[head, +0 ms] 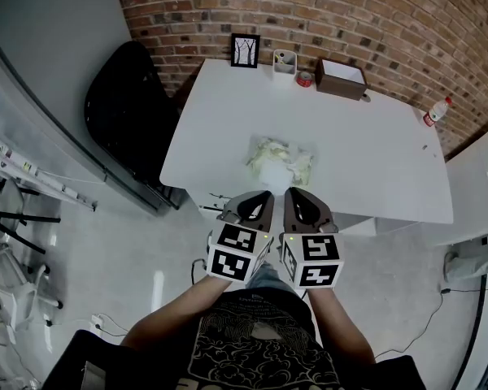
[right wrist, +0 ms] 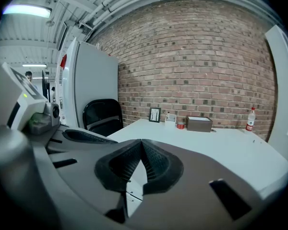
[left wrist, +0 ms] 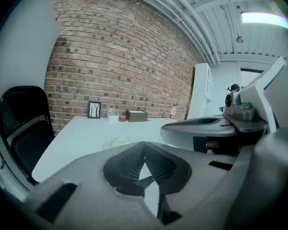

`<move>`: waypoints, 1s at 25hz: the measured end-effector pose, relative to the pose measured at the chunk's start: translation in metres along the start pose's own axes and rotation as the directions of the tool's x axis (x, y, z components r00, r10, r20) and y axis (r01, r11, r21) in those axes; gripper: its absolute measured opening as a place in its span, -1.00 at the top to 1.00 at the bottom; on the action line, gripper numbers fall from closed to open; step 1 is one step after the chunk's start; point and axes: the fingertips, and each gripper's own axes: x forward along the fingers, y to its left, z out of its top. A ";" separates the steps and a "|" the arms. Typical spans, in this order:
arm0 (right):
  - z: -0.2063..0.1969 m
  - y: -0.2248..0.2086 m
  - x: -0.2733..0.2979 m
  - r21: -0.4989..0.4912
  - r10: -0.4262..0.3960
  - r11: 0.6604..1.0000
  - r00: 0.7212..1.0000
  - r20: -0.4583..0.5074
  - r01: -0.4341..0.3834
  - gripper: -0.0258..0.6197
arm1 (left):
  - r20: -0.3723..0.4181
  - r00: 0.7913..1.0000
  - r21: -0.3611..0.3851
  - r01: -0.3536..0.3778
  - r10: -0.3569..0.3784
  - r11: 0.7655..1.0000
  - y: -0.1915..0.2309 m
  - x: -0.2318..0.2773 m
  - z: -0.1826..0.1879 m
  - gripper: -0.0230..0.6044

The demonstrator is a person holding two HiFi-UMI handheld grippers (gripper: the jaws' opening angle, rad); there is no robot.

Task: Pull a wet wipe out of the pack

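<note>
The wet wipe pack (head: pixel 278 161), a pale crinkled packet, lies near the front edge of the white table (head: pixel 374 153). In the left gripper view the wet wipe pack (left wrist: pixel 116 142) shows just above the jaws. My left gripper (head: pixel 263 194) and right gripper (head: pixel 291 192) hang side by side short of the table's near edge, pointing at the pack and apart from it. The left gripper (left wrist: pixel 144 144) is shut, pads meeting at the tips, nothing between them. The right gripper (right wrist: pixel 141 141) is likewise shut and empty. The right gripper view does not show the pack.
A black chair (head: pixel 126 108) stands left of the table. Along the far edge by the brick wall are a small framed picture (head: pixel 245 50), a white cup (head: pixel 284 62), a red item (head: pixel 304 79) and a brown box (head: pixel 340 78). A bottle (head: pixel 436 111) is at the right.
</note>
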 end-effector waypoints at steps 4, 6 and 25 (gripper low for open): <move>-0.007 0.010 -0.008 -0.007 0.008 1.000 1.000 -0.006 -0.008 0.87 | 0.007 1.000 0.002 -0.002 0.002 1.000 -0.004 -0.012 -0.004 0.89; -0.010 0.015 -0.012 -0.002 0.011 1.000 1.000 -0.006 -0.011 0.87 | 0.007 1.000 0.001 -0.004 0.004 1.000 -0.004 -0.018 -0.005 0.89; -0.018 0.020 -0.022 0.001 0.007 1.000 1.000 -0.011 -0.007 0.87 | 0.005 1.000 0.001 -0.002 0.002 1.000 -0.009 -0.026 -0.012 0.89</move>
